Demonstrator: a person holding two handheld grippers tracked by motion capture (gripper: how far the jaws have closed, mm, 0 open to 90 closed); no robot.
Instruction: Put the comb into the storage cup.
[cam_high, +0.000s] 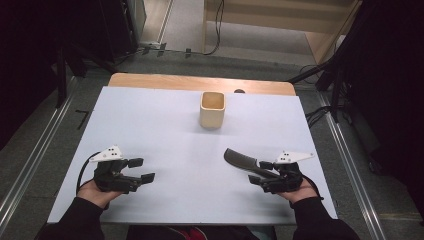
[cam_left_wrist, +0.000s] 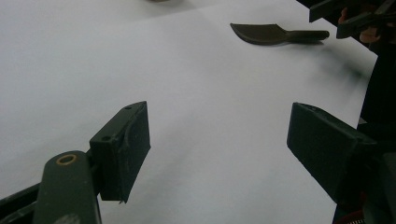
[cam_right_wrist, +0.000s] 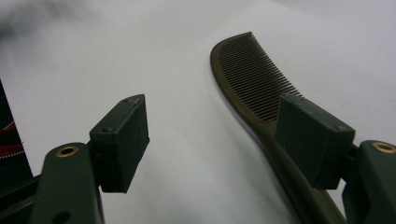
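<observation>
two grippers sit low on the white table (cam_high: 165, 125), both with jaws spread and empty. the dark brown fine-toothed plastic comb (cam_high: 243, 163) lies flat just beside the right gripper (cam_high: 265, 172), its handle under one jaw. the left gripper (cam_high: 141, 170) waits well apart. likely step: lining up to pinch the handle, perhaps for the square cream-coloured cup (cam_high: 212, 109).

A plain white table cover (cam_high: 165, 125) lies over a light wood table (cam_high: 150, 80). The cup (cam_high: 212, 110) is pale cream. Near it, the comb (cam_right_wrist: 252, 79) is dark brown, and both grippers are black with white top plates.
</observation>
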